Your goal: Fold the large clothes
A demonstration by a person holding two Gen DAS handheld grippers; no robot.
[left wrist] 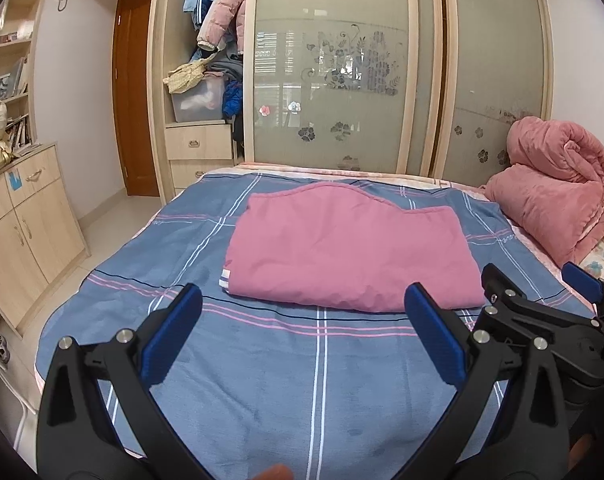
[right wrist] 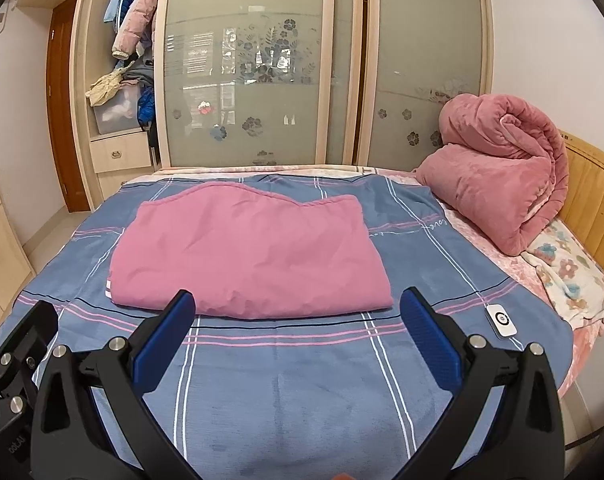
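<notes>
Bed (right wrist: 286,392): folded pink garment (right wrist: 246,256) centred; left gripper (left wrist: 302,332) and right gripper (right wrist: 298,332) jaws wide apart, empty, near its front edge.

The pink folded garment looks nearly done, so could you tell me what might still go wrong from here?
1. The pink garment has an uneven, wavy far edge, so another fold may come out crooked.
2. Both tongs, left and right, are open and close together, so they might collide.
3. The white controller lies nearby and could snag.
</notes>
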